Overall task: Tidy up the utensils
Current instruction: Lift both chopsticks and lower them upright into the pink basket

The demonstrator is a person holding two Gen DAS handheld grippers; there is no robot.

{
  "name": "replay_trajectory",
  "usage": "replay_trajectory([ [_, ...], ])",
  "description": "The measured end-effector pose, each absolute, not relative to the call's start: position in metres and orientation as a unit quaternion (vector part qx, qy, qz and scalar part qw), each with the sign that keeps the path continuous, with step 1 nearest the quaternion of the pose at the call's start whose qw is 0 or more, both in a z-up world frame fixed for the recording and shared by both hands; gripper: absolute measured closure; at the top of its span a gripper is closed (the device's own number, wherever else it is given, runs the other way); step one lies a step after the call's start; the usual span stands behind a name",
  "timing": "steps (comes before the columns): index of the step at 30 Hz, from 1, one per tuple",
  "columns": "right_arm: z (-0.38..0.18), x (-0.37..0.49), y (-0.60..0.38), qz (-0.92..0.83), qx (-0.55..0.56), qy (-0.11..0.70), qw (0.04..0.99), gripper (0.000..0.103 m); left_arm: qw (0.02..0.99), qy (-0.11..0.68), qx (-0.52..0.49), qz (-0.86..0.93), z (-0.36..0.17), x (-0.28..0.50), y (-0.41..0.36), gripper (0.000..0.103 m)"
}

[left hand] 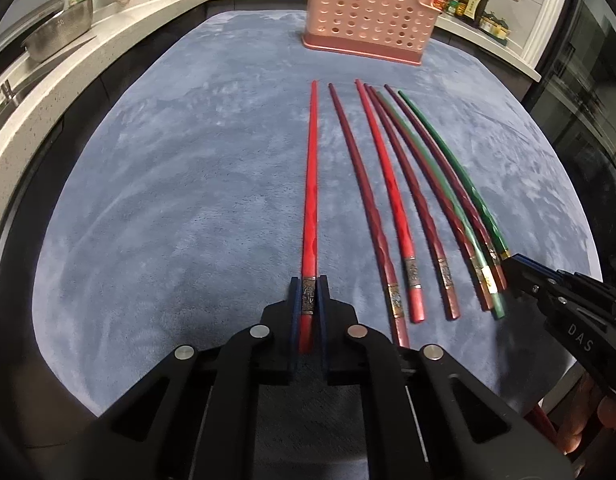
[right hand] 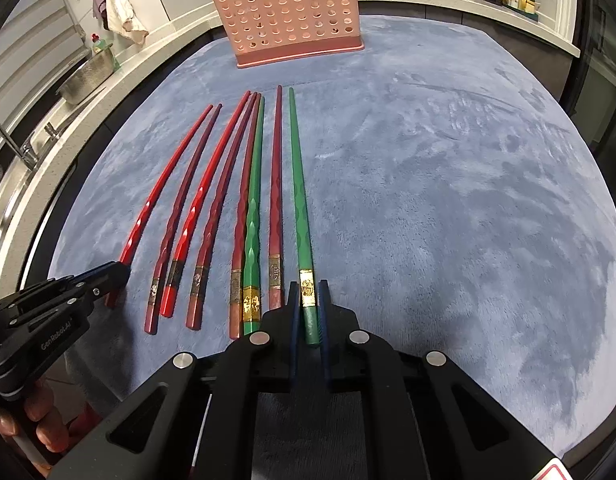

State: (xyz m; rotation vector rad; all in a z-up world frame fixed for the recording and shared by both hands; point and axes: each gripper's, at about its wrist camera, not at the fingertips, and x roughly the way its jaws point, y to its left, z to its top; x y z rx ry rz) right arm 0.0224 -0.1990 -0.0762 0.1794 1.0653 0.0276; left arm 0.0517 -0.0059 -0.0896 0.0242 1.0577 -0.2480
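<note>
We've got our left gripper (left hand: 309,300) clamped on the leftmost red chopstick (left hand: 312,184) right at its decorated band, and our right gripper (right hand: 308,304) pinching the rightmost green chopstick (right hand: 297,184) the same way. Both sticks lie on the blue-grey mat (right hand: 448,220) with the other chopsticks (right hand: 223,208) between them, pink perforated holder (right hand: 287,16) standing beyond.

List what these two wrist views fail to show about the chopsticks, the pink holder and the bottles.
- Pink holder: interior hidden in both views by its perforated wall; top cut off by the frame edge.
- Red chopstick: butt end hidden behind the left gripper in the left wrist view.
- Green chopstick: butt end partly covered by the right gripper pads.
- Bottles: labels too small to read.
</note>
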Motion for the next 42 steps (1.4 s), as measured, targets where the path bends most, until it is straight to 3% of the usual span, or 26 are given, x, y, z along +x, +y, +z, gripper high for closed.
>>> replay_trajectory([
  [16,-0.036,0.01,-0.202,0.021,0.103,0.471,0.876,0.096,0.877,0.467,0.012,-0.111,-0.045,0.044,-0.005,0.096],
  [42,0.111,0.043,-0.242,0.013,0.131,0.321,0.938,0.096,0.929,0.347,-0.011,-0.127,0.108,0.096,0.001,0.096],
])
